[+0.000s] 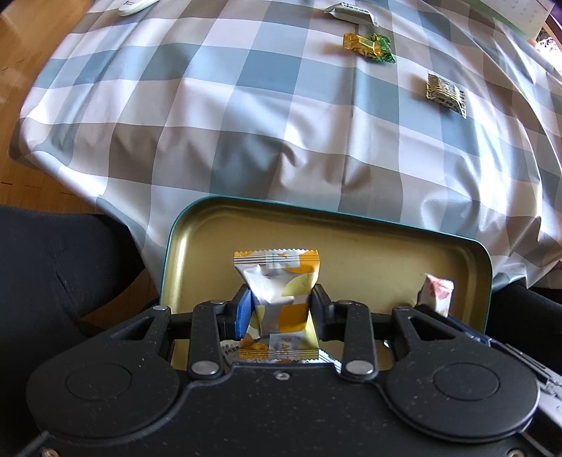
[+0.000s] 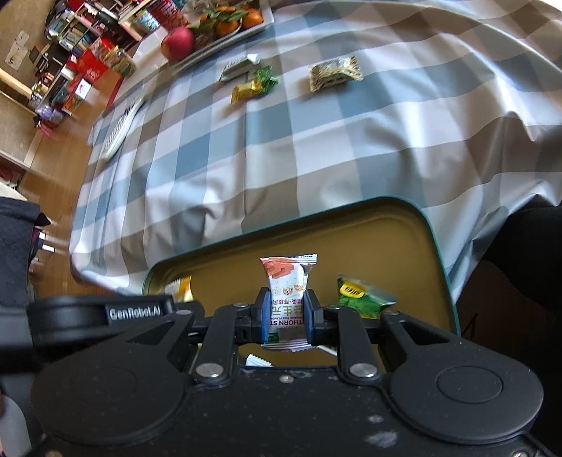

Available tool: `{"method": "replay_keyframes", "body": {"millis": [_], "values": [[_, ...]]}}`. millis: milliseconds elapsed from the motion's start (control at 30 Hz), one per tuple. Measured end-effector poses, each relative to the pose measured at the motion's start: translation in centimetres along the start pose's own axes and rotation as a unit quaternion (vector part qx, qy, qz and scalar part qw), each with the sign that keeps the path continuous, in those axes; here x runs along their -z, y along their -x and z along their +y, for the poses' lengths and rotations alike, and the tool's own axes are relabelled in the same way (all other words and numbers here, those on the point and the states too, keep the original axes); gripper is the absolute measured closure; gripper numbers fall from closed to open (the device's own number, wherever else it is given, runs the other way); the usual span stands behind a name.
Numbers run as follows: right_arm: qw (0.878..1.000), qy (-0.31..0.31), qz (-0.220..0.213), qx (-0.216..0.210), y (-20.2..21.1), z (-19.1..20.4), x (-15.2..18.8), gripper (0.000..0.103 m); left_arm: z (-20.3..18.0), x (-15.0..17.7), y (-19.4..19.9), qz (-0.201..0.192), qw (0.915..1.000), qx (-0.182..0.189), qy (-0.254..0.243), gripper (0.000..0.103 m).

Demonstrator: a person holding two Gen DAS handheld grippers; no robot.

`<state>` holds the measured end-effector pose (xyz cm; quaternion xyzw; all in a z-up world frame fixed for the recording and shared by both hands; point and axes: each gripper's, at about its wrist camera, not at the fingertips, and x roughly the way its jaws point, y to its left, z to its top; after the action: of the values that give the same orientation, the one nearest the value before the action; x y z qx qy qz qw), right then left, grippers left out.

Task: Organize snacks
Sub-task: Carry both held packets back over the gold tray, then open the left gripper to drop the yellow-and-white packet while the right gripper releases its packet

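The yellow-and-white snack packet [image 1: 281, 295] is pinched upright between the two fingers of the left gripper [image 1: 281, 309], jaws drawn in to the packet's width, its crimped top standing over the gold floor of the open tin [image 1: 351, 239]. The right gripper [image 2: 287, 316] is likewise closed tight on a red-and-white snack packet [image 2: 286, 281], held upright over the same tin, whose teal rim curves just ahead of both sets of fingers. Bare gold floor lies ahead of each held packet up to the far rim. To the right of the right gripper, a green packet [image 2: 365, 298] lies in the tin, close beside the fingers; a yellow packet edge shows to its left.

Beyond the rim, the checked tablecloth [image 1: 246, 123] spreads away with wide open room. Far ahead sit three loose snacks, well apart from the tin: a gold-and-green candy [image 1: 367, 47], a patterned square packet [image 1: 446, 93] and a silver wrapper [image 1: 351, 12]. Farther still in the right view, a tray of fruit [image 2: 217, 24] with a red apple.
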<state>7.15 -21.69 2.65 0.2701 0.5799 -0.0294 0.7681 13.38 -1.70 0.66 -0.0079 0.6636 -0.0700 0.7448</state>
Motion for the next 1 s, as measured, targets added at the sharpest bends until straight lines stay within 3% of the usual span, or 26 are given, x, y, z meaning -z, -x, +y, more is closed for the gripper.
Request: {"method": "replay_keyframes", "body": {"millis": [400, 1000], "values": [[1.000, -0.010, 0.021, -0.003, -1.0, -0.1, -0.2, 0.080, 0.2, -0.5, -0.5, 0.005, 1.0000, 0.001, -0.002, 0.058], [0.998, 0.026, 0.050, 0.013, -1.0, 0.2, 1.7, 0.076, 0.6, 2.1, -0.1, 0.029, 0.9993, 0.010, -0.020, 0.058]]}}
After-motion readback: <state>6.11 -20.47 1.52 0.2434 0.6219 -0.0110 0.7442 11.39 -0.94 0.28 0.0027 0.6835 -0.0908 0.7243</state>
